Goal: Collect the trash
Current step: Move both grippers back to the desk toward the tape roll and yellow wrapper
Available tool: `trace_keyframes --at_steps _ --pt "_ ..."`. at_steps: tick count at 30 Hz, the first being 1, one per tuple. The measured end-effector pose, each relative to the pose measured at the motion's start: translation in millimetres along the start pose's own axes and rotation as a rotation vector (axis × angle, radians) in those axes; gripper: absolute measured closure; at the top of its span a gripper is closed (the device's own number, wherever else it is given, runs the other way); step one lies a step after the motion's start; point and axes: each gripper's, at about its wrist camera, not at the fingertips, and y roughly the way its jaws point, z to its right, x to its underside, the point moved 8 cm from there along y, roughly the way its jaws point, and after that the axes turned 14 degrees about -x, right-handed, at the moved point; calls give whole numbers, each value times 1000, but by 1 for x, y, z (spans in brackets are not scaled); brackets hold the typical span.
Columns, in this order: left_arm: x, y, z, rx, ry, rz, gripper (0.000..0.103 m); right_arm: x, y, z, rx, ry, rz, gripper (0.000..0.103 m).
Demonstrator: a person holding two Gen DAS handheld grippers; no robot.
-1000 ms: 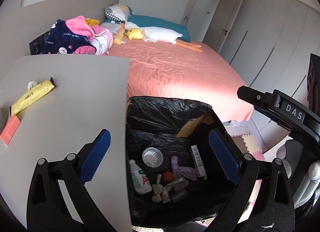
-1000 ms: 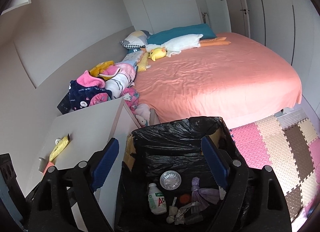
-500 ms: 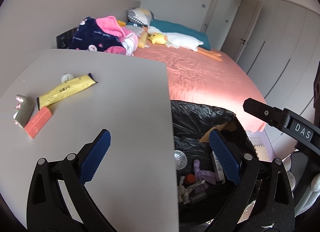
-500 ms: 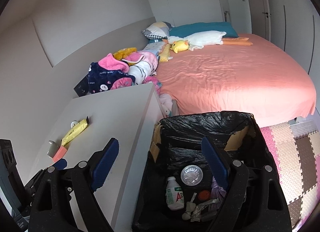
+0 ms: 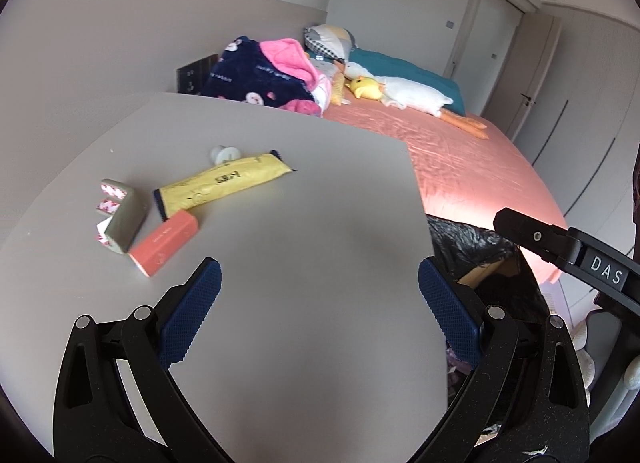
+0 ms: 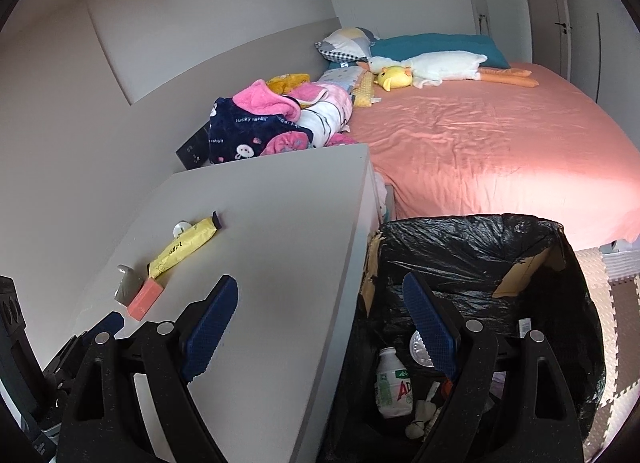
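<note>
Bed [image 6: 500, 151] with salmon-pink sheet. White goose plush [image 6: 436, 63] and yellow duck plush [image 6: 394, 77] near teal pillow [image 6: 436, 45]. Heap of pink and navy clothing [image 6: 276, 123] at bedside. Foam floor mat [image 6: 616, 327], pale squares.

Home bedroom: pink-sheeted bed [image 6: 480, 143], pillows [image 6: 436, 45], plush toys [image 6: 424, 65].

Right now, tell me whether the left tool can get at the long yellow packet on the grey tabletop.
Probably yes: the left tool is open and empty, and bare grey tabletop lies between it and the long yellow packet.
</note>
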Motion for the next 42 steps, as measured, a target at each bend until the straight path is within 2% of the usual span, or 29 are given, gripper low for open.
trace_keyframes --at_steps 29,42 --pt "-6 32 -125 -213 -170 -34 8 2 102 -75 -111 -36 -127 17" --pt "-13 57 -157 -282 -204 -65 9 0 132 -87 -108 -38 -152 17"
